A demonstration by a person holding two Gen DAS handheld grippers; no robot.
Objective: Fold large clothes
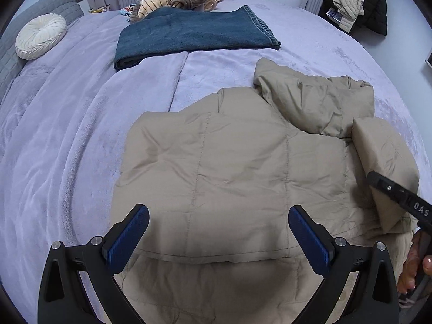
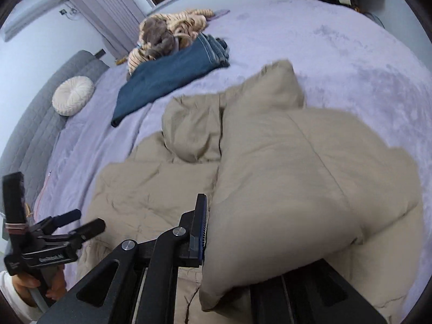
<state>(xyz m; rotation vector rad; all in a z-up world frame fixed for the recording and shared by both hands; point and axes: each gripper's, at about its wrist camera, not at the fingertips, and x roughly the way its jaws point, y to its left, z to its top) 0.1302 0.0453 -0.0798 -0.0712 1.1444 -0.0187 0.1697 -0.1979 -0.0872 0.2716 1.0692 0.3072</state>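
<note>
The bed (image 1: pixel 67 140) is the biggest thing, with a soft purple cover. At about 6 o'clock on it, in the left wrist view, lies the big tan puffy coat (image 1: pixel 229 162), back side up and spread fairly flat. I think the fold has only just begun. 1 side of the coat is lifted and being brought over the middle. The other side and the hood look not yet folded.

At 12 o'clock lie the folded blue jeans (image 1: pixel 189 35), which look done.

I see no box or basket here.

The right claw (image 2: pixel 208 232) is clenched on the lifted coat flap. The left claw (image 1: pixel 218 232) is released, wide apart, just above the coat.
</note>
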